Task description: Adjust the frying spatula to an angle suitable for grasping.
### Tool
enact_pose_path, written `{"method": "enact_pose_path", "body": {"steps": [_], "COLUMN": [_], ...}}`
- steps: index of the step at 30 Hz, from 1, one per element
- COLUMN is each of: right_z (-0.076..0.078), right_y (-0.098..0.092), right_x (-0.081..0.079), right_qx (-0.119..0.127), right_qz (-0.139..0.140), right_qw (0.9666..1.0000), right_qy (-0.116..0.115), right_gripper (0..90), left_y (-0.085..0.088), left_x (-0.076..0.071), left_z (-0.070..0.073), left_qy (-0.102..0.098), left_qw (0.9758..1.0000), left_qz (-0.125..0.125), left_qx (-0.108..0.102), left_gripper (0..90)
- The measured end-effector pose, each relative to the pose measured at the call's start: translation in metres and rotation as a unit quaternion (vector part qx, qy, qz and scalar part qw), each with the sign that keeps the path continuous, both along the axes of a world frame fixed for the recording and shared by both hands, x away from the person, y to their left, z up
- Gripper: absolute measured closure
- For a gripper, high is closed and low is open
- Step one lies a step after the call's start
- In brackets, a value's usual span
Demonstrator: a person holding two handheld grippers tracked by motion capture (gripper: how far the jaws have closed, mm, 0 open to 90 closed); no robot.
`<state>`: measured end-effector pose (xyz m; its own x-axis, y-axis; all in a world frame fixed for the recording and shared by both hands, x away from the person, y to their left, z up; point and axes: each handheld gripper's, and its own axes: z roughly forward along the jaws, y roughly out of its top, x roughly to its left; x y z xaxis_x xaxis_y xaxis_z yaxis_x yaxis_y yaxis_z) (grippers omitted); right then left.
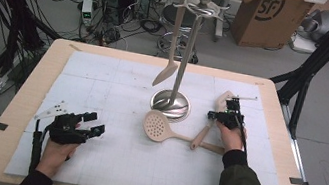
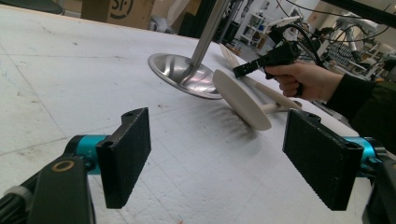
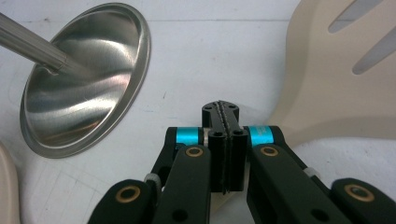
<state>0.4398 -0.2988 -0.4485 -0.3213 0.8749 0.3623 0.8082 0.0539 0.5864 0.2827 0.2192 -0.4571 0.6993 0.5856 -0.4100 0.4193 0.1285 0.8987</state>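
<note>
Cardboard boxes, a computer tower and loose cables crowd the floor behind the wooden table (image 1: 19, 98), which has a white foam mat (image 1: 115, 160) on top. Near the middle of the mat is a steel utensil stand (image 1: 192, 41) with a dished round base.

I judge the job to be hanging the pale kitchen tools on that stand, and by my reading it is about one third done. One long-handled spatula (image 1: 172, 48) hangs from the top ring at the stand's 9 o'clock. Two tools lie on the mat. The skimmer (image 1: 158, 126) has its perforated bowl just beside the base at 6 o'clock. The slotted turner (image 1: 223, 100) lies at the base's 3 o'clock, and its handle runs down to cross the skimmer's handle.

My right gripper (image 3: 221, 109) sits low over the turner, close to where blade meets handle, with the blade at its 2 o'clock and the stand base at its 10 o'clock. Its pads are pressed flat together with nothing visible between them. A pale strip under the linkage may be the turner's handle, but I cannot tell whether it is pinched.

My left gripper (image 2: 217, 154) rests at the mat's 8 o'clock, well away from the tools. Its jaws are spread wide and hold nothing.

What remains, as I see it, is to lift and hook the turner, then the skimmer.
</note>
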Motion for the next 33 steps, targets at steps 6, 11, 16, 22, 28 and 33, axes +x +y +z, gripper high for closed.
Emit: {"method": "enact_pose_path", "body": {"steps": [6,11,16,22,28,33], "right_z": [0.000,-0.001,0.000,0.004,0.025,0.030], "right_y": [-0.006,-0.011,-0.015,-0.014,-0.021,-0.026], "right_x": [-0.008,-0.016,-0.021,-0.027,-0.047,-0.068], "right_qx": [0.006,0.015,0.011,0.000,0.022,0.033], "right_qz": [-0.002,-0.004,0.002,0.012,0.016,0.023], "right_qw": [1.0000,0.9999,0.9999,0.9998,0.9995,0.9989], "right_qy": [0.002,0.002,0.008,0.014,-0.014,-0.025], "right_gripper": [90.0,90.0,90.0,90.0,90.0,90.0], "left_y": [0.000,-0.001,-0.001,-0.001,-0.001,-0.001], "left_x": [-0.001,-0.001,-0.001,0.000,0.000,0.000], "left_z": [0.000,0.000,0.000,0.000,0.000,0.000], "left_qy": [0.000,0.000,0.000,0.000,0.000,0.001], "left_qw": [1.0000,1.0000,1.0000,1.0000,1.0000,1.0000], "left_qz": [-0.003,-0.003,-0.001,-0.001,-0.001,-0.001], "left_qx": [0.002,0.004,0.002,0.003,0.003,0.002], "left_gripper": [24.0,24.0,24.1,24.3,24.4,24.4]}}
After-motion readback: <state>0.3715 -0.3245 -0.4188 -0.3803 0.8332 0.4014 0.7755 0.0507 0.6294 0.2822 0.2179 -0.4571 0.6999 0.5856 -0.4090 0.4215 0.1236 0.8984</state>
